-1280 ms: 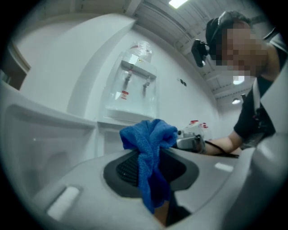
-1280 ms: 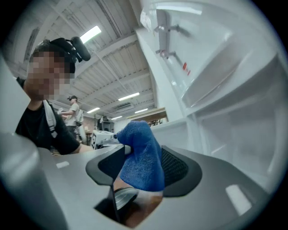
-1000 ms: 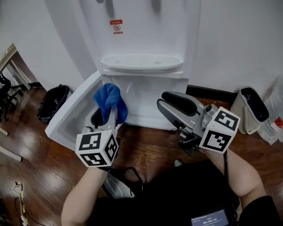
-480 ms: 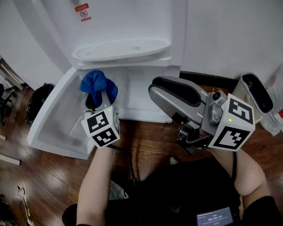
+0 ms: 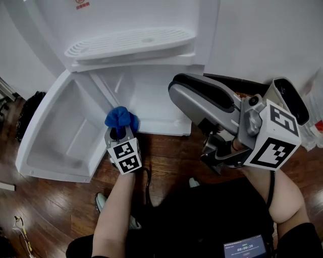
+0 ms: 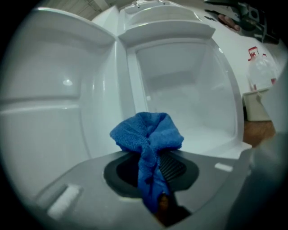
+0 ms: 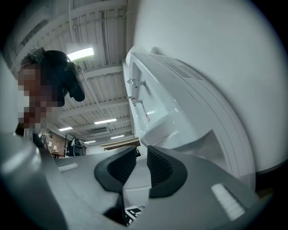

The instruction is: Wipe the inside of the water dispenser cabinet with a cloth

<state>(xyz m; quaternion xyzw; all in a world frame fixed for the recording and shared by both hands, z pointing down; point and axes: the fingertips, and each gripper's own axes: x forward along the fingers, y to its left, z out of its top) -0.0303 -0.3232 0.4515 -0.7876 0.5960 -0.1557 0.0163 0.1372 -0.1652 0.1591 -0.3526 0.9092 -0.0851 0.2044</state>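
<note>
Left gripper [image 6: 150,173]: jaws pinched shut on blue cloth [image 6: 147,134], wad bunched ahead of tips, just before the open cabinet [image 6: 189,90], near its door [image 6: 54,112] | right gripper [image 7: 140,164]: narrow gap, jaws just been closing, nothing between | handling, judged: cloth light, soft, floppy; hold close behind wad so it presses firm.

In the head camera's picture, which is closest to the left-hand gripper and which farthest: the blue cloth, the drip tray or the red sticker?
1. blue cloth, pinched in the left gripper itself.
2. drip tray, higher up, above the open cabinet.
3. red sticker, at the picture's top edge, on the dispenser's front.
</note>
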